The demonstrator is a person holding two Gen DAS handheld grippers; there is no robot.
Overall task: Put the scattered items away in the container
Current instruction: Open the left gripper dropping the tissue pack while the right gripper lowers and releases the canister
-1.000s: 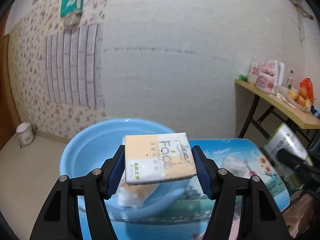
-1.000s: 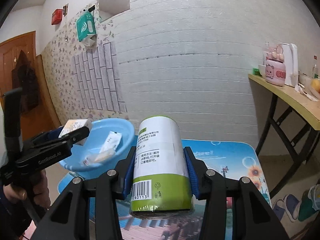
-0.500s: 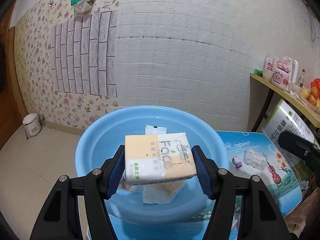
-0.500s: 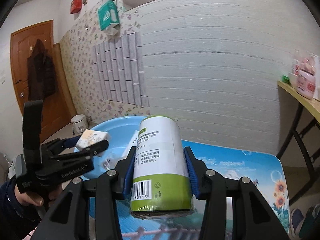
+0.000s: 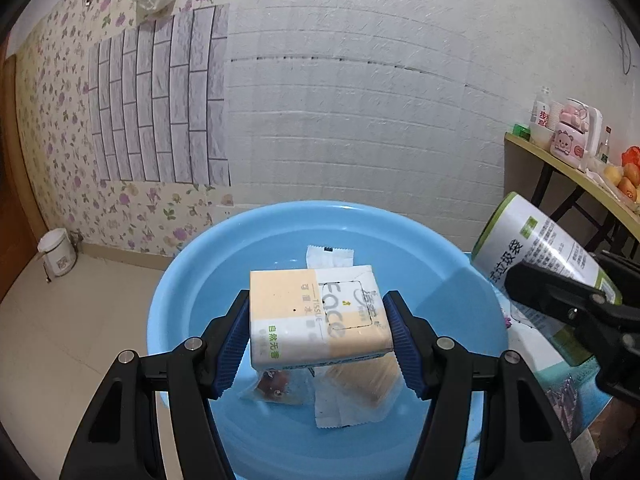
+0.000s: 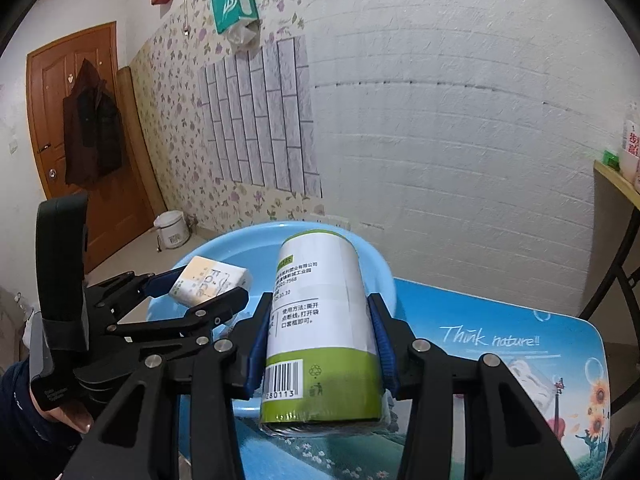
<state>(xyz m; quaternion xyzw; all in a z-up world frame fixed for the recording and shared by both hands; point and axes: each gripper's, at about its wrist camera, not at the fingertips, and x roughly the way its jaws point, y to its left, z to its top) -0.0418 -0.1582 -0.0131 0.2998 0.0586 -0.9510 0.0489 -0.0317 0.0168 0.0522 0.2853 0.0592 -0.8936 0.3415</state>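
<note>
Over the blue basin (image 5: pixel 188 280) the left gripper (image 5: pixel 320 336) holds a tissue pack (image 5: pixel 316 312), its blue fingers (image 5: pixel 232 340) clenched on the pack's two sides; the printing reads "Face" and "TISSUE". Only the left wrist view looks into the basin, where clear snack packets (image 5: pixel 340 404) lie on the bottom under the pack. The right wrist view alone shows the person's hand (image 6: pixel 66 416) on the left gripper's handle, and "Think nature!!" printed on the surface (image 6: pixel 488 336) beside the basin. There the right gripper (image 6: pixel 320 344) grasps a green-and-white roll (image 6: pixel 320 320) with a barcode, held at the basin's near rim and tilted forward.
</note>
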